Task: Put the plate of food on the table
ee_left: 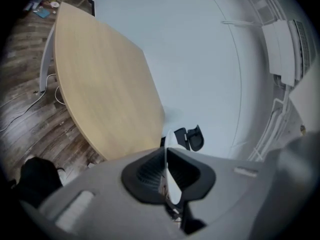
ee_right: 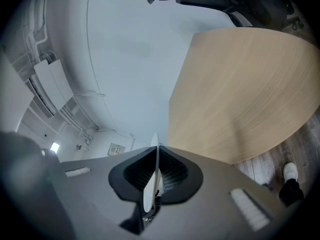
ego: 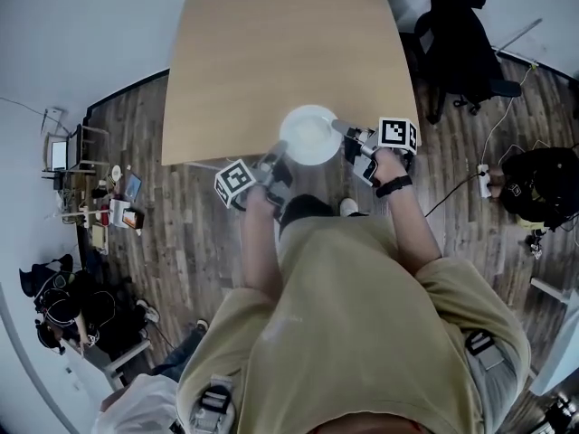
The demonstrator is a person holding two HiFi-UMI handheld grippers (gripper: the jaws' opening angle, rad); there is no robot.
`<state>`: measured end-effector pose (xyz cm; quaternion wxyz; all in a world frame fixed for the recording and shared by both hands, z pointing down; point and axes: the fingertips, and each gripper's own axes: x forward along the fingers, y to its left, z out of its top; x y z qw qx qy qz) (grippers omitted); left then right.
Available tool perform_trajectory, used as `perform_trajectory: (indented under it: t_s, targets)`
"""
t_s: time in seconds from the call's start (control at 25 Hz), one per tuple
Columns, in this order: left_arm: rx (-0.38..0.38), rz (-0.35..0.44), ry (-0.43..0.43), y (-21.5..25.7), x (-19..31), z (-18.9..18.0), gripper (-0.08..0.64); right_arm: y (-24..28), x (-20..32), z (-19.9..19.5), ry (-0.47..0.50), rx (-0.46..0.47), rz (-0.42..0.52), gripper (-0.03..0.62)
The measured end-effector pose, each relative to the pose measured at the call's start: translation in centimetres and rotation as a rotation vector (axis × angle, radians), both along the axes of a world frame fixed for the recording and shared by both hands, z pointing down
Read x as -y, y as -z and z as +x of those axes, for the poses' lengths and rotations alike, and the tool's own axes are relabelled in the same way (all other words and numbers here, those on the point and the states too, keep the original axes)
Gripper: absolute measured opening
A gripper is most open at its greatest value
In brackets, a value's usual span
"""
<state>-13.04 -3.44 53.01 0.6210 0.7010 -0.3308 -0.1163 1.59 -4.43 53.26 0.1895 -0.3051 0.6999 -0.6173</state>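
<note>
A round white plate (ego: 309, 135) hangs over the near edge of the light wooden table (ego: 280, 52), and its face looks bare. My left gripper (ego: 274, 158) is shut on the plate's near-left rim. At the plate's right rim my right gripper (ego: 347, 133) is also shut on it. In the left gripper view the plate (ee_left: 171, 179) shows edge-on, pinched between the dark pads (ee_left: 147, 173) of the left gripper (ee_left: 167, 154). The right gripper view shows the same thin white plate (ee_right: 150, 186) clamped in the right gripper (ee_right: 156, 156), with the table (ee_right: 245, 94) beyond.
A black office chair (ego: 460, 33) stands at the table's far right corner. A dark bag (ego: 539, 186) and a power strip (ego: 483, 181) lie on the wood floor to the right. Small clutter (ego: 113, 202) and a seated person (ego: 63, 310) are at the left.
</note>
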Motion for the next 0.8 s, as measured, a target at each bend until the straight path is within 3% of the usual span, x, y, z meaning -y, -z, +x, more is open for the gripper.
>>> perform_trajectory:
  t_s: [0.16,0.28,0.44,0.8]
  targets:
    - [0.014,0.014,0.006,-0.9,0.7,0.2,0.014,-1.0,0.7,0.2,0.005,-0.007,0.011,0.018]
    - [0.082,0.049,-0.017,-2.3,3.1,0.6,0.017,-2.4,2.6,0.5,-0.001,-0.026,0.012,0.018]
    - [0.188,0.049,-0.066,-3.8,10.3,2.1,0.025,-3.6,9.3,1.8,-0.012,-0.080,-0.014,0.018]
    - [0.240,0.024,-0.201,-4.7,22.2,4.6,0.029,-4.8,19.7,4.0,-0.028,-0.160,-0.052,0.025]
